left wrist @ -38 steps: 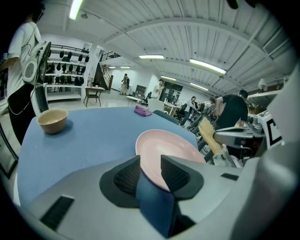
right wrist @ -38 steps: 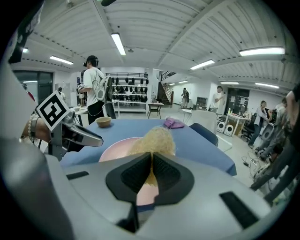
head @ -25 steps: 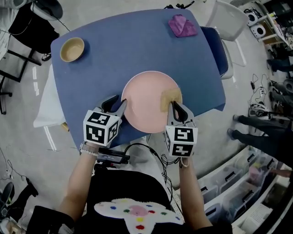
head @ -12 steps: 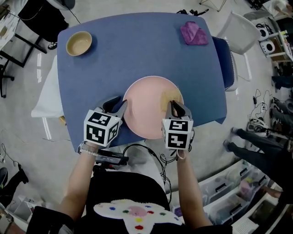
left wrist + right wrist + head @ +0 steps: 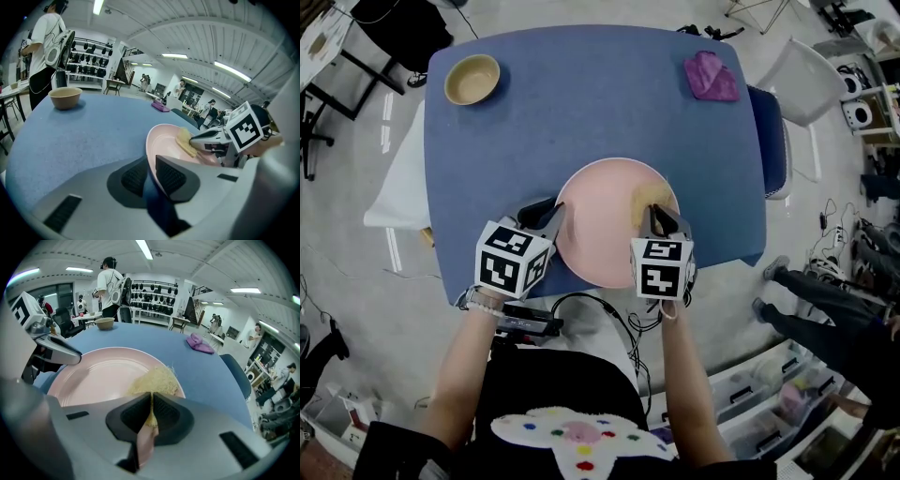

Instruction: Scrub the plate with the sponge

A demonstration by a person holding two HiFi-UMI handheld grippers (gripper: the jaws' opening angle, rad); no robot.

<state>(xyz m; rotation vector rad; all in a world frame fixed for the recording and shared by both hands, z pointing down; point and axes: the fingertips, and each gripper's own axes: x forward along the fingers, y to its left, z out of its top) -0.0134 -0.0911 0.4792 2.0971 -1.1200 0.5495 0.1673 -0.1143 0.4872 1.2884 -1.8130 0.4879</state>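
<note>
- The pink plate lies on the blue desk at its near edge, between the two tools. The left tool is at the plate's left rim and the right tool at its right side.
- The yellow sponge rests on the right part of the plate's face, just beyond the right tool's tips and running back between them.
- A tan bowl stands well away from the plate at the desk's far left corner. A purple cloth lies well away at the far right corner. Nothing stands between either of them and the plate.
- The left tool's jaws have just been closing. They now stand narrow, one pad on each side of the plate's rim, and the rim fills the gap.
- The right tool's jaws are pinched nearly together on the near end of the sponge, which is pressed against the plate.
</note>
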